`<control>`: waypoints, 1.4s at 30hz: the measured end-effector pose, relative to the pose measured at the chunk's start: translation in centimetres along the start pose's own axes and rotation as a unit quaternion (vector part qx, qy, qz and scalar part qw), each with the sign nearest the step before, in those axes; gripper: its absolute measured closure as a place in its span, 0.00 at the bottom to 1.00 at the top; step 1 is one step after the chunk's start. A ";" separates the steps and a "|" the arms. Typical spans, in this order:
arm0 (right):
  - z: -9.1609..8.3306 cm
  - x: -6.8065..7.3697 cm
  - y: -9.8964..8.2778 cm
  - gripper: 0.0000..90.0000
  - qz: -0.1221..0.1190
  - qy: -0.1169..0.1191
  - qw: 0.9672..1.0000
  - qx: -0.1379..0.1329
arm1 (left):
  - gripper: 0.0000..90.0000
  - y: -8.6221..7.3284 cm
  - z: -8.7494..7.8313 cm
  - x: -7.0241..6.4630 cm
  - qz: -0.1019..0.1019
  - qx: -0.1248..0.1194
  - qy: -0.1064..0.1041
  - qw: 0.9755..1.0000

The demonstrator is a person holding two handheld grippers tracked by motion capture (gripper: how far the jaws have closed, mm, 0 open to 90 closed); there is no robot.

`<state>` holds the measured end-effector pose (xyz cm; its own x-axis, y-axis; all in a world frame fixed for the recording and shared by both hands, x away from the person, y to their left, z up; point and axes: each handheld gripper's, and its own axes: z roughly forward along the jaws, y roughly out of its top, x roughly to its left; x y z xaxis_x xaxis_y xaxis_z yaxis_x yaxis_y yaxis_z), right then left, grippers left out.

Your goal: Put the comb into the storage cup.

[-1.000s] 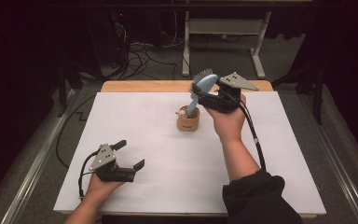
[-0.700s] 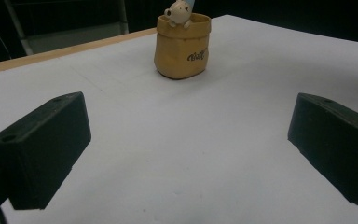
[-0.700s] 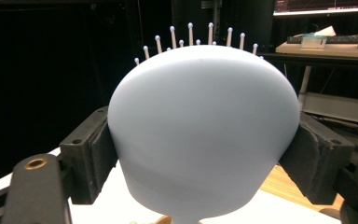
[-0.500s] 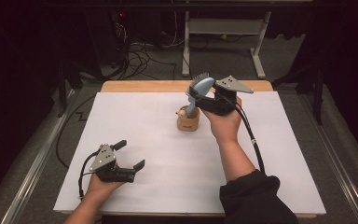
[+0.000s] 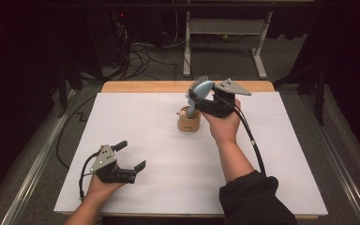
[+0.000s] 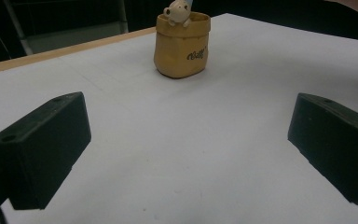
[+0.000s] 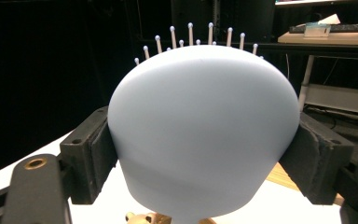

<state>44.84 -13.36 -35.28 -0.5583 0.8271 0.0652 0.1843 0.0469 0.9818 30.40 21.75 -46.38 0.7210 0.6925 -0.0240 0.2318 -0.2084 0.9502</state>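
A tan bag-shaped cup (image 5: 189, 123) (image 6: 181, 45) with a small bear figure on its rim stands at the middle back of the white table. My right gripper (image 5: 194, 97) (image 7: 204, 140) is shut on the head of a pale blue hairbrush (image 5: 200, 90) (image 7: 200, 135), bristles pointing away from the camera. The brush handle points down into the cup. My left gripper (image 5: 130, 156) (image 6: 186, 144) rests near the front left of the table, open, with nothing between its jaws, facing the cup.
The white sheet (image 5: 145, 131) covers a wooden table whose edge (image 5: 140, 86) shows at the back. Cables and a desk frame (image 5: 225, 42) lie on the dark floor behind. A metal rail (image 5: 33, 168) runs along the left side.
The right hand with the brush has shifted slightly left and down toward the cup. The left gripper has stayed still.
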 end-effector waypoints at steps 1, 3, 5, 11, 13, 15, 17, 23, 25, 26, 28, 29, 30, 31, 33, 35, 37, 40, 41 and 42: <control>0.0 0.0 0.0 0.23 0.001 0.000 1.000 0.001 | 0.00 0.0 0.0 0.0 0.000 0.000 0.000 1.000; 0.1 0.0 -0.1 0.23 0.002 0.000 1.000 0.001 | 0.00 0.0 0.0 0.0 0.000 0.000 0.000 1.000; 0.2 0.0 -0.2 0.23 0.001 0.000 1.000 0.002 | 0.00 0.0 0.0 0.0 0.000 0.000 -0.001 1.000; 0.5 0.1 -0.4 0.23 0.001 -0.001 1.000 0.003 | 0.00 0.0 0.0 -0.1 0.001 0.001 -0.002 1.000; 0.6 0.1 -0.6 0.23 0.003 0.000 1.000 0.004 | 0.00 0.0 0.0 -0.1 0.002 0.001 -0.002 1.000; 0.7 0.1 -0.7 0.23 0.002 -0.001 1.000 0.004 | 0.00 0.0 0.0 -0.1 0.001 0.001 -0.002 1.000; 0.9 0.2 -0.8 0.23 0.003 -0.001 1.000 0.005 | 0.00 0.0 0.0 0.0 0.001 0.000 -0.002 1.000; 1.1 0.2 -0.9 0.23 0.002 -0.003 1.000 0.007 | 0.00 0.0 0.0 -0.1 0.002 0.001 -0.003 1.000; 1.1 0.2 -1.0 0.23 0.002 -0.003 1.000 0.007 | 0.00 0.0 0.0 -0.1 0.002 0.001 -0.003 1.000; 1.1 0.1 -1.0 0.23 0.002 -0.004 1.000 0.007 | 0.00 0.0 0.0 -0.1 0.002 0.000 -0.003 1.000; 1.1 0.1 -1.0 0.23 0.004 -0.004 1.000 0.007 | 0.00 0.0 0.0 -0.1 0.003 0.001 -0.003 1.000; 1.1 0.1 -1.0 0.23 0.005 -0.004 1.000 0.007 | 0.00 0.0 0.0 -0.1 0.003 0.001 -0.003 1.000; 1.1 0.0 -1.0 0.23 0.006 -0.004 1.000 0.007 | 0.00 0.0 0.0 -0.1 0.003 0.001 -0.003 1.000; 1.1 0.0 -1.0 0.23 0.009 -0.004 1.000 0.008 | 0.00 0.0 0.0 -0.1 0.003 0.002 -0.004 1.000; 1.1 -0.2 -1.0 0.22 0.012 -0.003 1.000 0.009 | 0.00 0.0 0.0 -0.1 0.003 0.002 -0.004 1.000; 1.1 -0.4 -1.0 0.22 0.017 -0.003 1.000 0.010 | 0.00 0.0 0.0 -0.1 0.002 0.003 -0.005 1.000; 1.1 -0.6 -1.0 0.22 0.022 -0.005 1.000 0.011 | 0.00 0.0 0.0 -0.1 0.002 0.003 -0.005 1.000; 1.0 -0.8 -1.0 0.22 0.027 -0.008 1.000 0.012 | 0.00 0.0 0.0 0.0 0.001 0.003 -0.005 1.000; 1.0 -0.8 -1.0 0.22 0.028 -0.008 0.999 0.012 | 0.00 0.0 0.0 0.0 0.001 0.003 -0.006 1.000; 0.9 -0.9 -1.0 0.22 0.030 -0.008 0.999 0.012 | 0.00 0.0 0.0 0.0 0.001 0.003 -0.006 1.000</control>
<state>45.89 -13.63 -36.53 -0.5319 0.8381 0.1211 0.2374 0.0103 0.9714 30.39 21.69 -46.39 0.7292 0.6837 -0.0268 0.2353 -0.2138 0.9481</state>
